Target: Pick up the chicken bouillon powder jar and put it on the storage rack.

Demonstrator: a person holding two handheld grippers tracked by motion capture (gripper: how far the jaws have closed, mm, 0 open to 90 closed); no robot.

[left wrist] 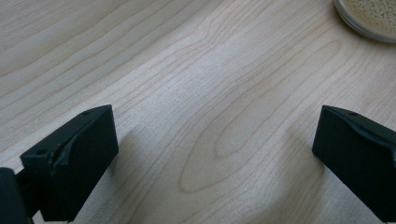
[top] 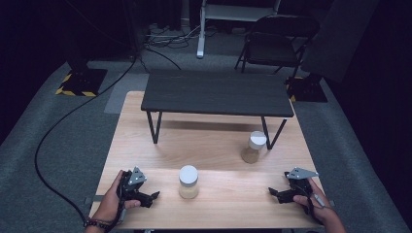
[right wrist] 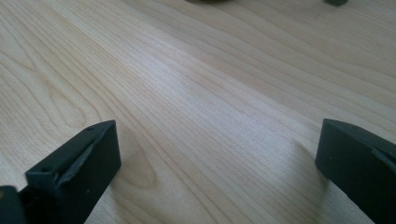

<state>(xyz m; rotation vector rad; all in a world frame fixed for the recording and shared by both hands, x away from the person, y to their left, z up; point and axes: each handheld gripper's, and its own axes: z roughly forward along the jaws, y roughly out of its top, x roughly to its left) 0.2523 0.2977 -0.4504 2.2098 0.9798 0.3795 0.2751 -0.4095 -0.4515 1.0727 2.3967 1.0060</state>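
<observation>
Your left tool (top: 151,196) lies at the near left of the table (top: 218,141) and your right tool (top: 273,192) at the near right, each with its jaws spread wide over bare wood, gripping nothing and pointing in toward the middle. Between them, closer to your left tool, stands the near jar (top: 188,181) with its white lid. The far jar (top: 254,146) stands farther back to the right, beside a leg of the small black bench (top: 217,92).

A dark recording studio or lab: black curtains, grey carpet (top: 43,145), floor cables (top: 53,131), hazard-taped stand bases (top: 80,82), folding chair (top: 274,41) far right.
</observation>
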